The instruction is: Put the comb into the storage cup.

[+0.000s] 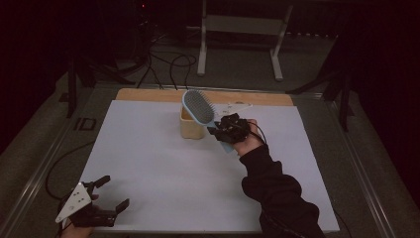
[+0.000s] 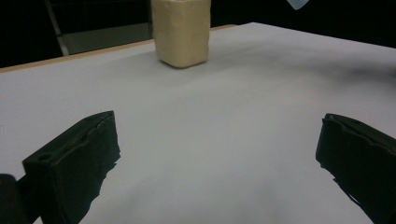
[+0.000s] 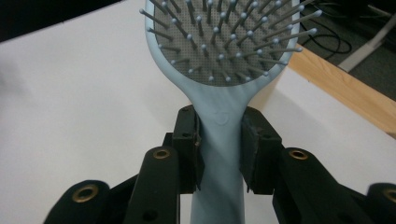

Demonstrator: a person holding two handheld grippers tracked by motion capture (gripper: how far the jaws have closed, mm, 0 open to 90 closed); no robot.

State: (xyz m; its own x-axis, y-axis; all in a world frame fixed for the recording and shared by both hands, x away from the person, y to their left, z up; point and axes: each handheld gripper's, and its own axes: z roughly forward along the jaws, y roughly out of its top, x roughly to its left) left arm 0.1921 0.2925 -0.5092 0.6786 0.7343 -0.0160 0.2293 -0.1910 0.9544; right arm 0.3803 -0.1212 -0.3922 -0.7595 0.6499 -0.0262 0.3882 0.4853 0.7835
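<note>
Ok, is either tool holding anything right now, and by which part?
The right tool grips the light blue hairbrush by its handle, just below the head. The left tool is open and holds nothing.

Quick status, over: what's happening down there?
Right gripper clamped on hairbrush handle, above beige box. Left gripper open, idle. Nothing blocking.

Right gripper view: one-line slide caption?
Right gripper clamps the light-blue hairbrush by its handle, bristles facing the camera, above the white table.
</note>
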